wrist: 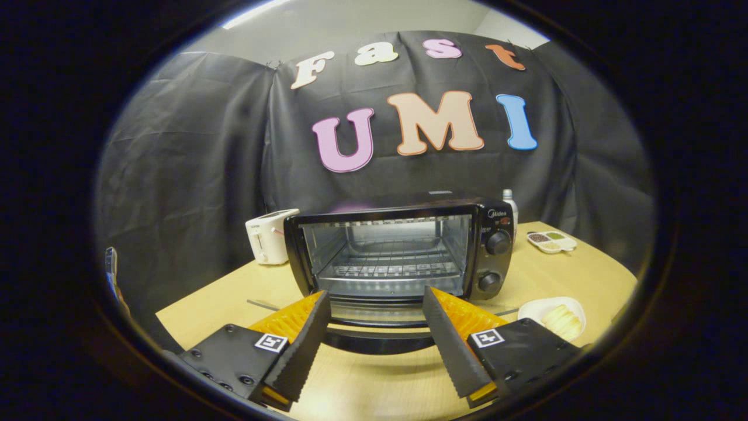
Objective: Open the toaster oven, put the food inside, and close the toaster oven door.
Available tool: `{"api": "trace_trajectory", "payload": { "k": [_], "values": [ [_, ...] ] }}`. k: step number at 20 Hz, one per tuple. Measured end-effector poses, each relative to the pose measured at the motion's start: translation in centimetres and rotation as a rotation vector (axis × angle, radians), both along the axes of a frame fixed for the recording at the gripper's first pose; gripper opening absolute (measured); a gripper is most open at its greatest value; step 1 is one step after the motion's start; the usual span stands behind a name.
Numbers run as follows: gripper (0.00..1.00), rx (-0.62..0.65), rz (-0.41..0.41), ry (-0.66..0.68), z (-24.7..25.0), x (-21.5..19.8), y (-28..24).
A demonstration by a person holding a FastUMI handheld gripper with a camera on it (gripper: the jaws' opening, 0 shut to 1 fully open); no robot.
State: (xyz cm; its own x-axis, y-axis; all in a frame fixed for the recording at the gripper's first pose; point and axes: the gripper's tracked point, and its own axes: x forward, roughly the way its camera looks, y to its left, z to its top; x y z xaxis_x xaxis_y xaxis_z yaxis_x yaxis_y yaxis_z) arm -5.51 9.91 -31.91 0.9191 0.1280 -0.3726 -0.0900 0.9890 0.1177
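The toaster oven [403, 254] stands on the wooden table [380, 380], directly ahead of the gripper [377, 307]. It serves as the reference for all positions below.

Oven state: the door [377, 321] is open, folded down flat toward the gripper from the front of the oven. Its handle [377, 341] lies at the near edge, between the two fingers. The cavity is exposed, with a wire rack [391, 269] inside. No food rests on the rack. Two control knobs [497, 242] sit one above the other on the panel to the right of the cavity.

Gripper state: the fingers are spread wide, one to each side of the lowered door. They hold nothing. Whether the fingertips touch the door cannot be determined.

Food: pale slices of food [561, 320] lie on a white plate [534, 309]. The plate rests on the table to the right of the oven and nearer than it, just beside the right finger.

Other items:
- A white toaster [267, 235] stands just to the left of the oven, slightly behind its front.
- A white bottle [510, 202] stands behind the oven's right rear corner.
- A small divided dish [551, 241] sits to the right of the oven, farther back than the plate.
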Motion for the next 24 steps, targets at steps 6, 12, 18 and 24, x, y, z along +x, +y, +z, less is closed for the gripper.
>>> {"api": "trace_trajectory", "payload": {
  "k": [6, 12, 18, 24],
  "values": [
    [0.97, 0.004, 0.015, 0.040, -1.3, -0.9, 0.0],
    [0.97, 0.002, 0.018, 0.088, -2.8, -1.7, -0.1],
    [0.98, 0.002, 0.035, 0.172, -4.5, -2.6, -0.2],
    [0.98, -0.014, 0.042, 0.216, -5.8, -2.8, -0.1]
  ]
}}
